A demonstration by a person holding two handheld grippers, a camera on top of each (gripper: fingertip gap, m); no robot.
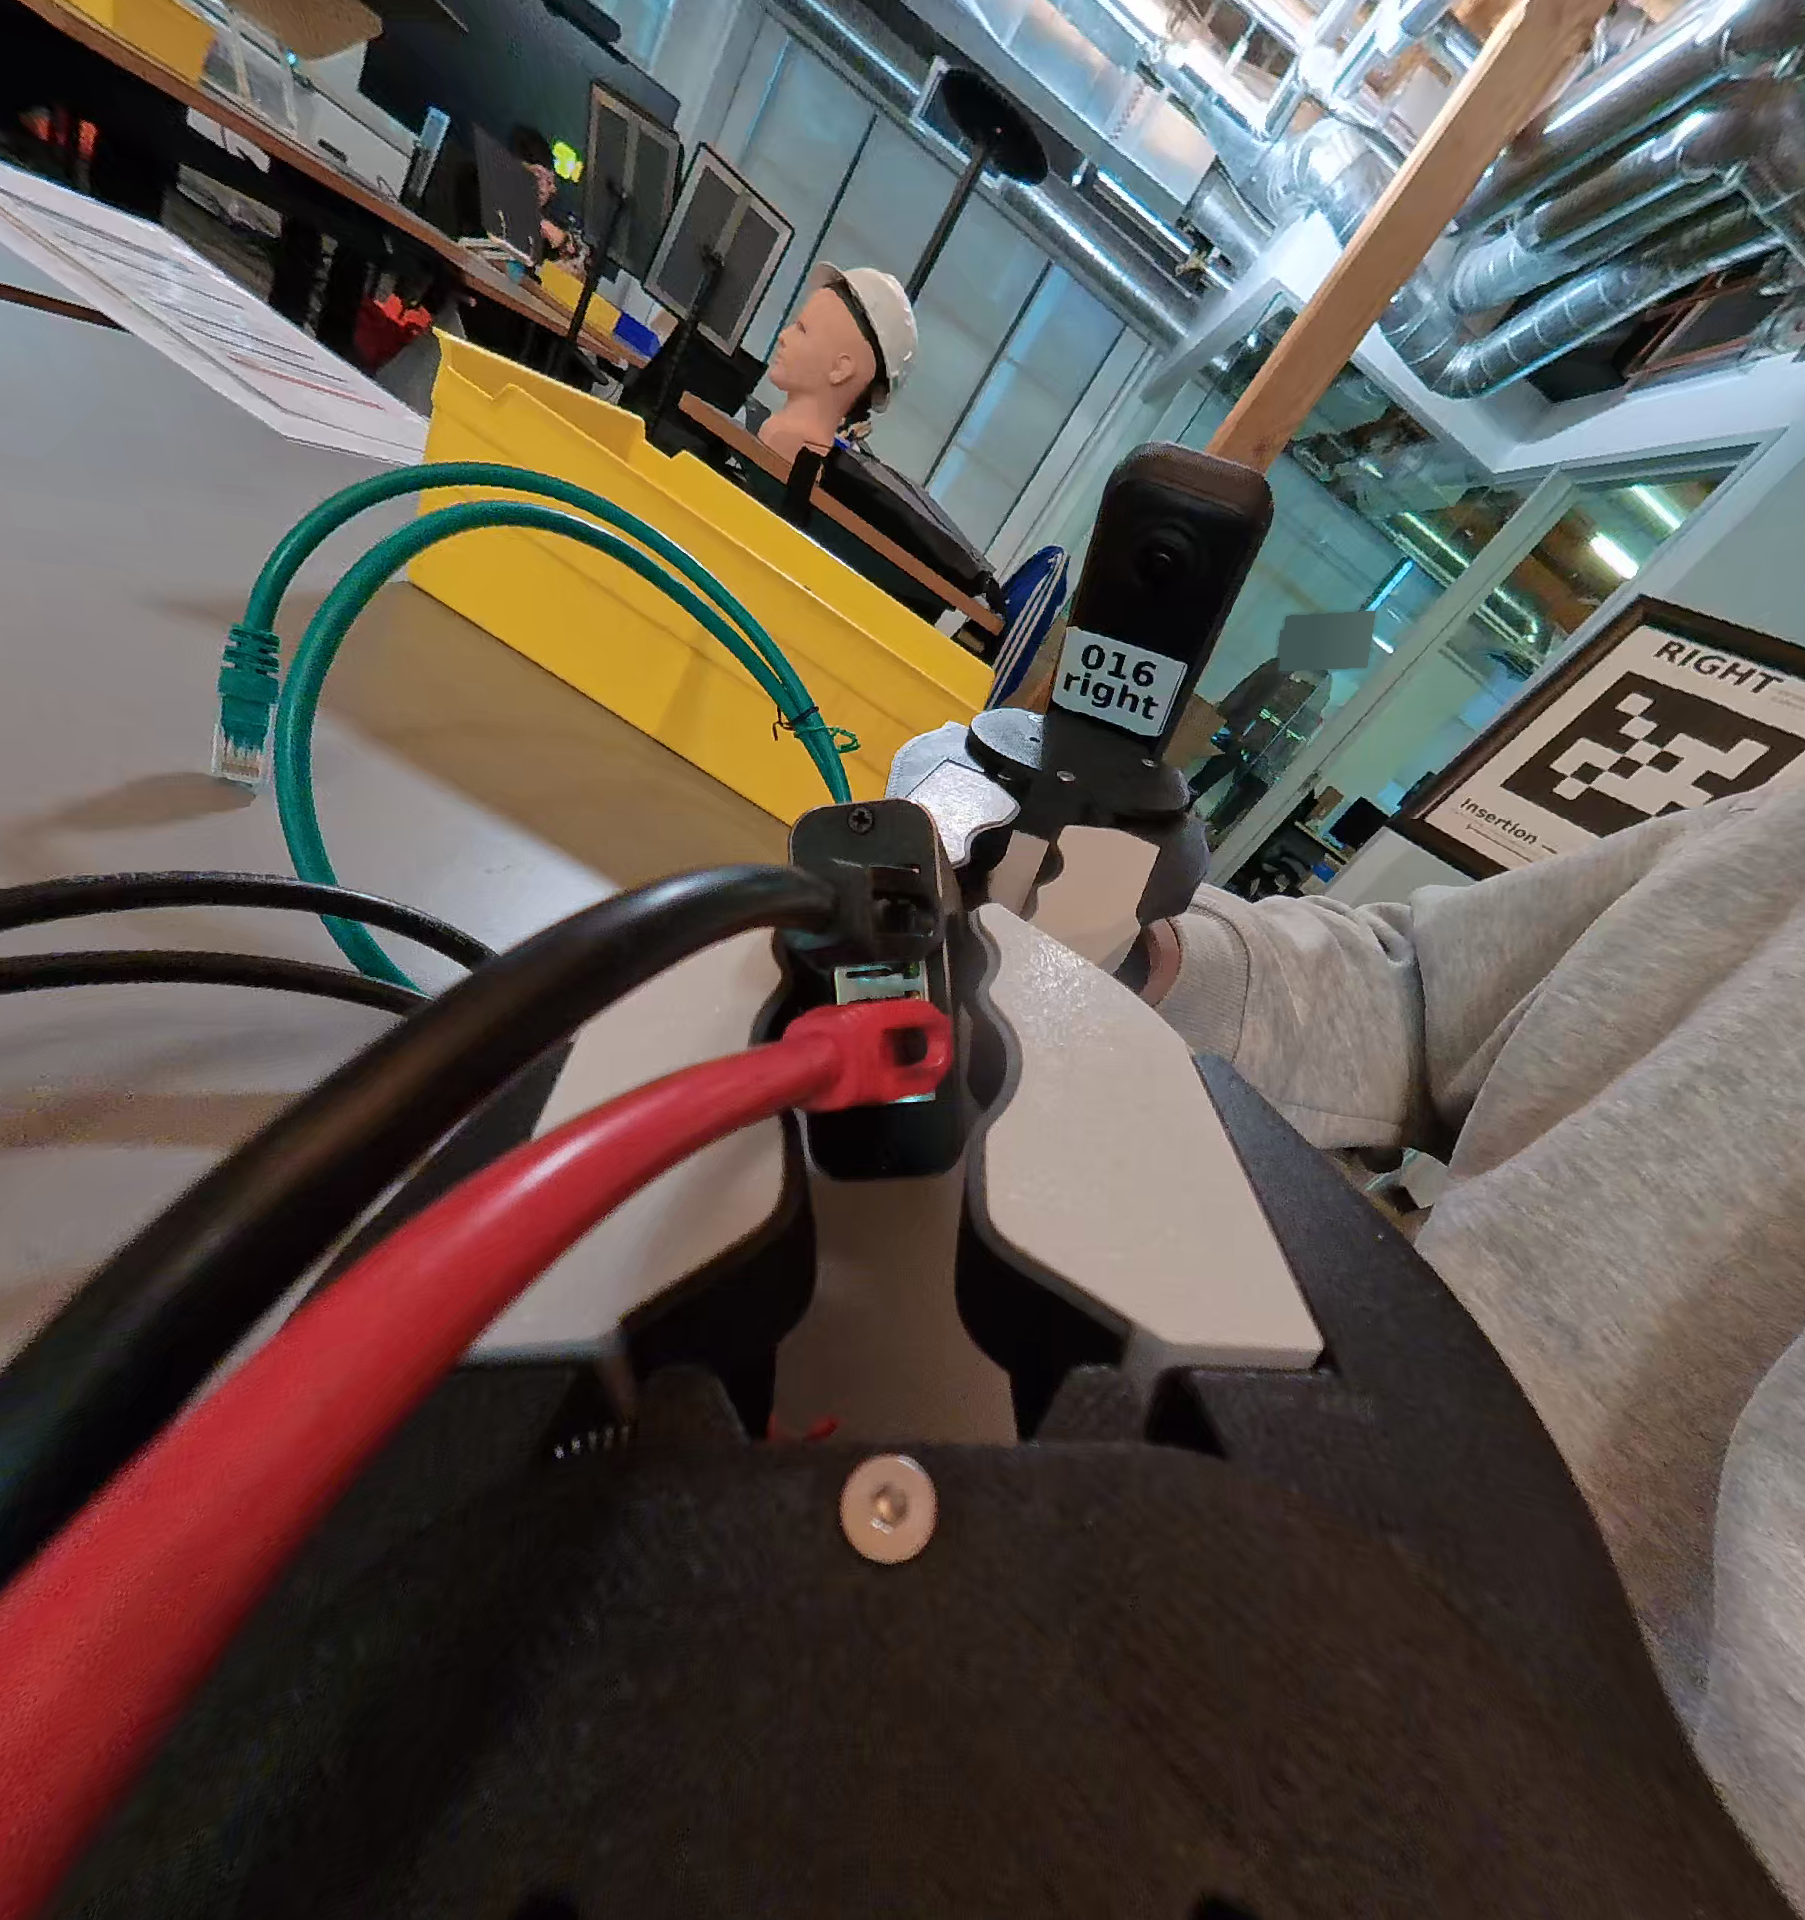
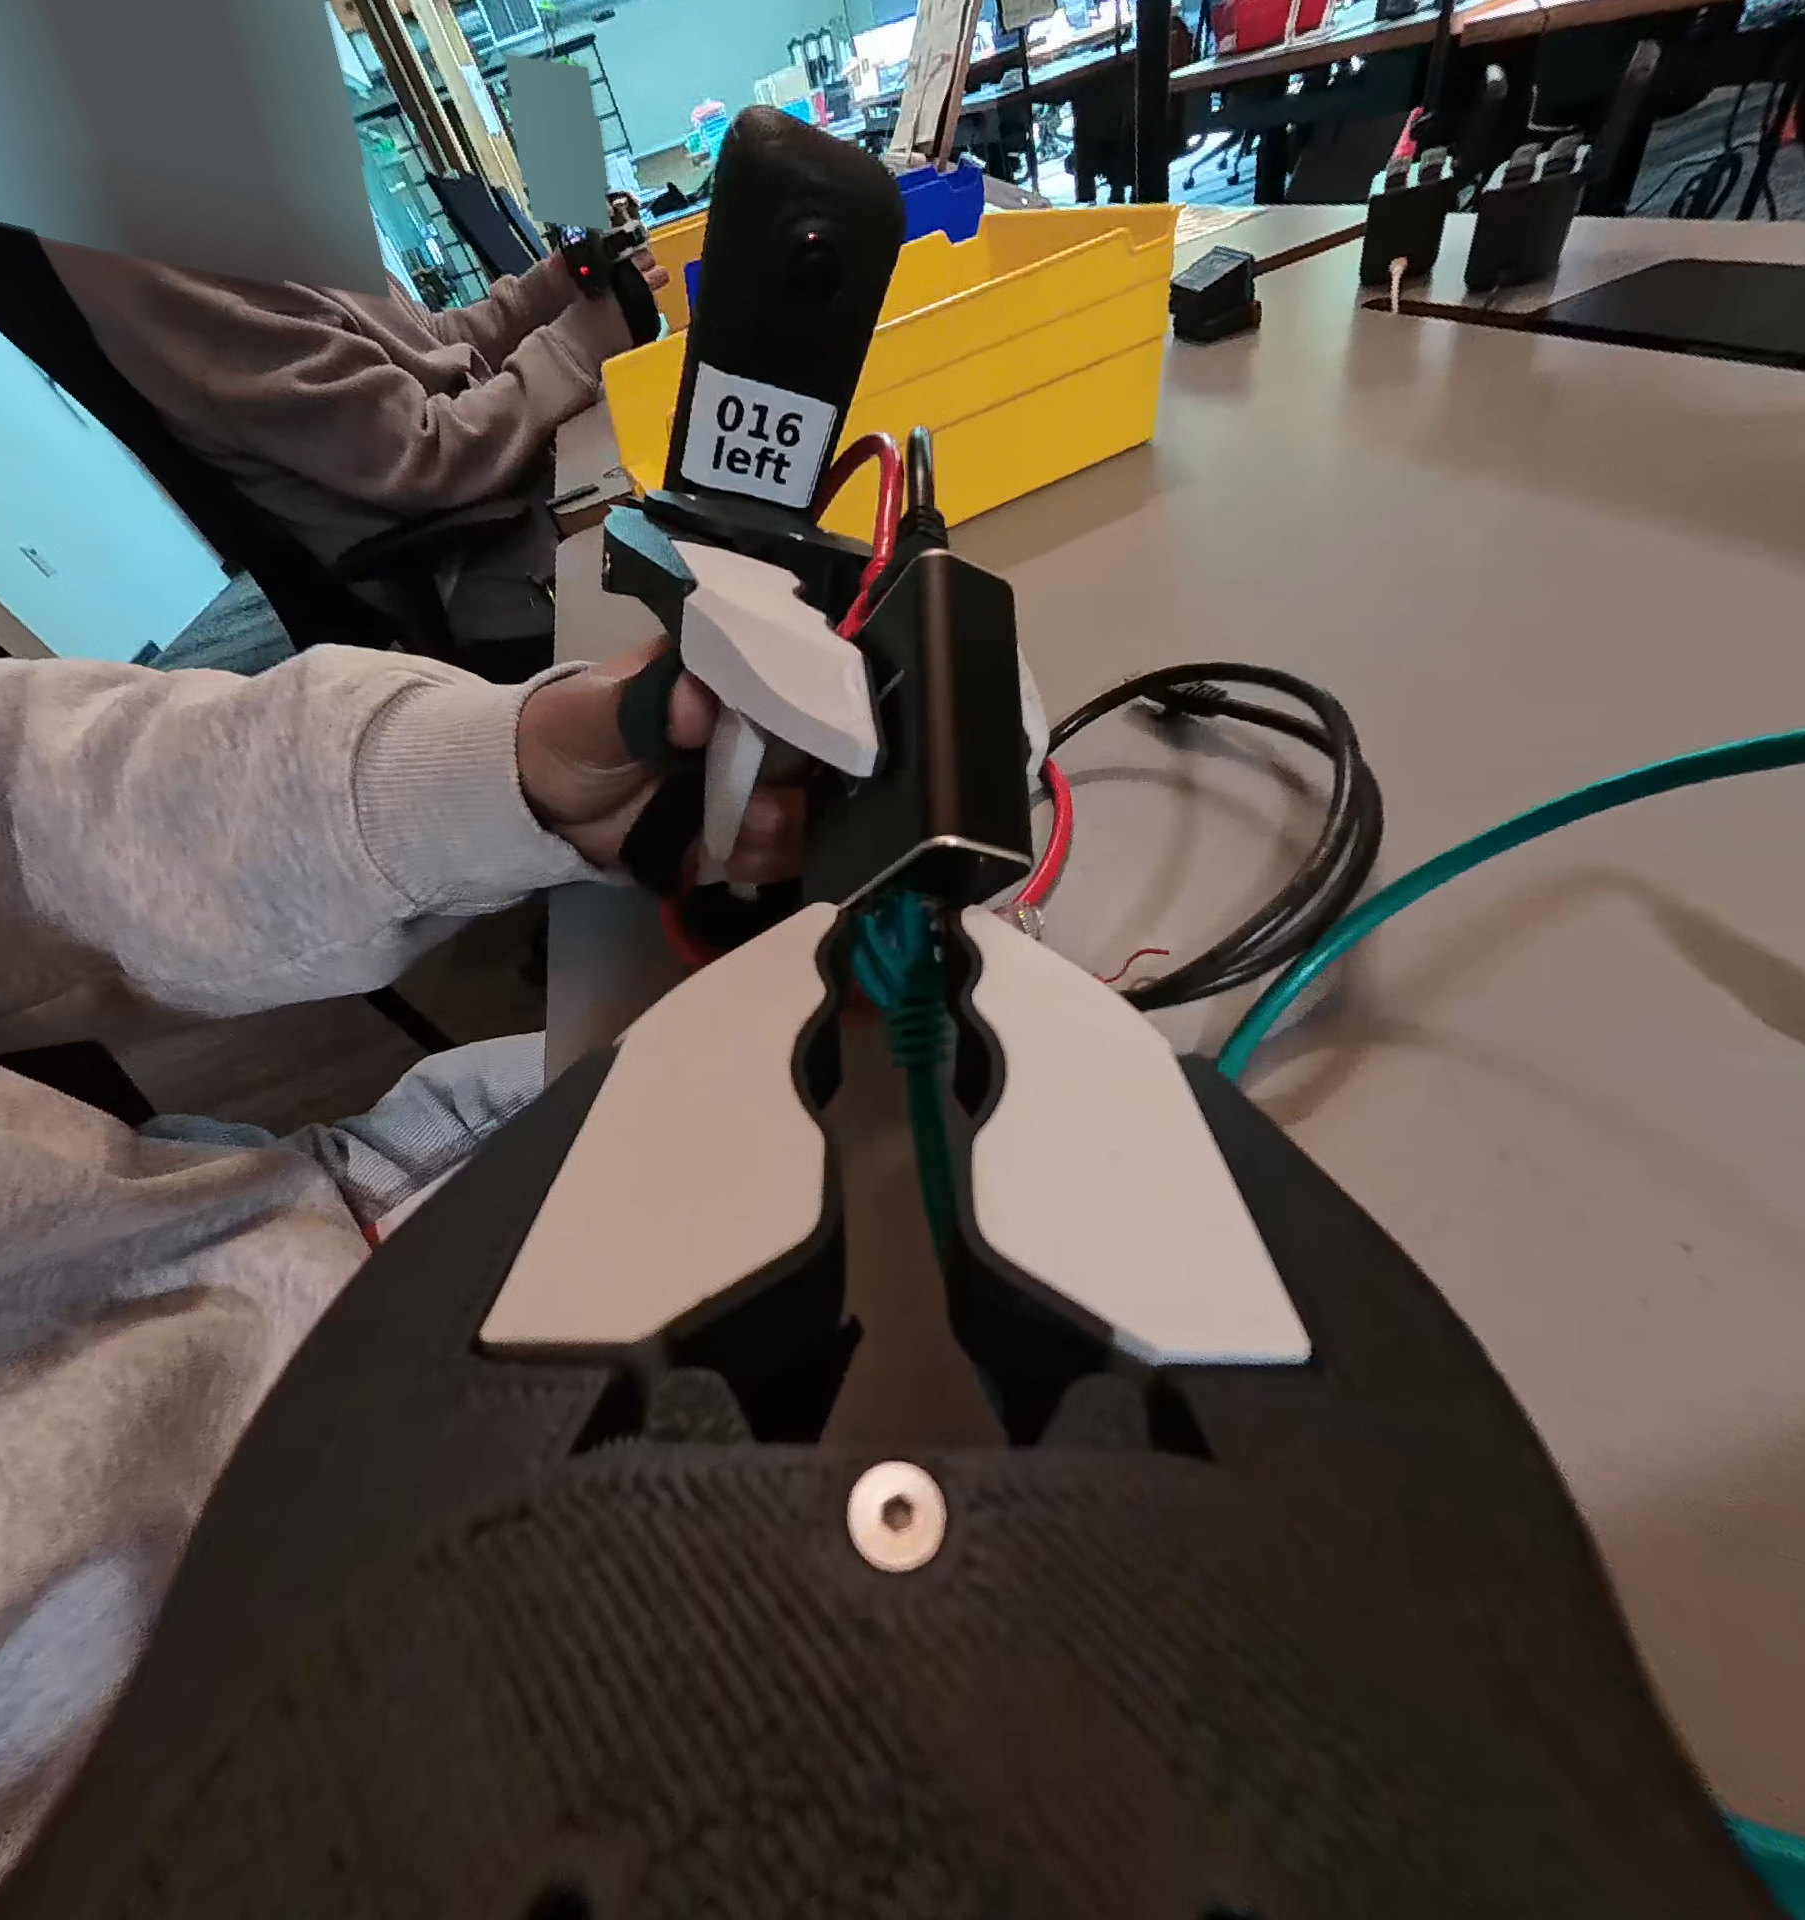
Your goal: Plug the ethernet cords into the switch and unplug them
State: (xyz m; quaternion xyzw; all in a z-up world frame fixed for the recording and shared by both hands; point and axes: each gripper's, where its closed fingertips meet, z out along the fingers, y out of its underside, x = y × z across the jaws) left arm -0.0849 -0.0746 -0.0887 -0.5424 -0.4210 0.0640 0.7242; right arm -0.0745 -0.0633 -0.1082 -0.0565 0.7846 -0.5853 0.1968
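1. Nearest the left wrist camera, the red cord (image 1: 378, 1299) and a black cord (image 1: 358, 1049) sweep past the lens into the switch (image 1: 882, 997).
2. The left gripper (image 1: 882, 1039) is clamped narrowly on the black switch, held up off the table (image 1: 98, 582).
3. The red plug (image 1: 877, 1055) sits in a lower port, the black plug above it.
4. The right gripper (image 2: 896, 935) is closed to a thin gap on the green plug (image 2: 893, 961), whose tip meets the switch's (image 2: 945, 727) end.
5. The green cord (image 2: 1500, 831) loops away over the table; its other plug (image 1: 243, 707) rests free.
6. A yellow bin (image 1: 617, 582) stands behind.
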